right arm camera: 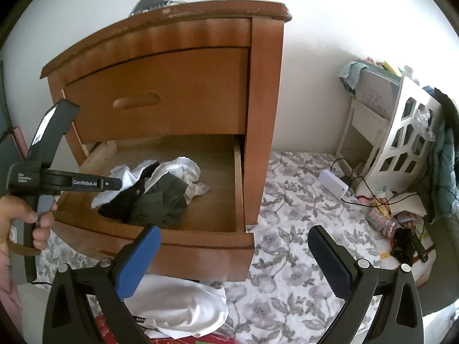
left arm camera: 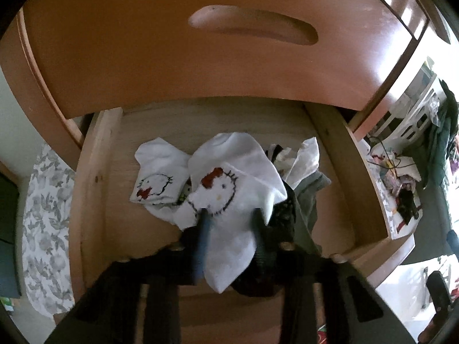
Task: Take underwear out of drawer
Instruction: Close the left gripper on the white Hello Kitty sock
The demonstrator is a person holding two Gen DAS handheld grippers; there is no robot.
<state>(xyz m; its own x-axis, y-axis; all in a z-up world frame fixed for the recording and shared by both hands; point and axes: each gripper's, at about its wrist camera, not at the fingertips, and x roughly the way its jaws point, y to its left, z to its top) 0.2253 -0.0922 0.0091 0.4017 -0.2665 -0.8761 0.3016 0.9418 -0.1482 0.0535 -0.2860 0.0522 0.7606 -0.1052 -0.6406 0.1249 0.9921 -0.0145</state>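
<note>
The nightstand's lower drawer (left arm camera: pixel 94 172) stands pulled out, with a heap of clothes in it. White underwear with a red-bowed cartoon cat (left arm camera: pixel 229 177) lies on top. My left gripper (left arm camera: pixel 231 219) is shut on it, and the cloth hangs down between the fingers. A second white cat-print piece (left arm camera: pixel 156 180) lies to its left, and a black garment (left arm camera: pixel 282 218) and a grey-green one (left arm camera: pixel 308 197) to its right. In the right wrist view a hand (right arm camera: pixel 34 220) holds the left gripper (right arm camera: pixel 114 183) over the heap (right arm camera: pixel 166 197). My right gripper (right arm camera: pixel 233 233) hangs open in front of the drawer front (right arm camera: pixel 200 255), holding nothing.
The upper drawer (right arm camera: pixel 160 94) is shut just above the opening. A white garment (right arm camera: pixel 178 301) lies on the floor below the drawer. A floral sheet (right arm camera: pixel 287 229) covers the floor to the right. A white cut-out rack (right arm camera: pixel 401 132), cables and clutter (right arm camera: pixel 396 218) stand at the far right.
</note>
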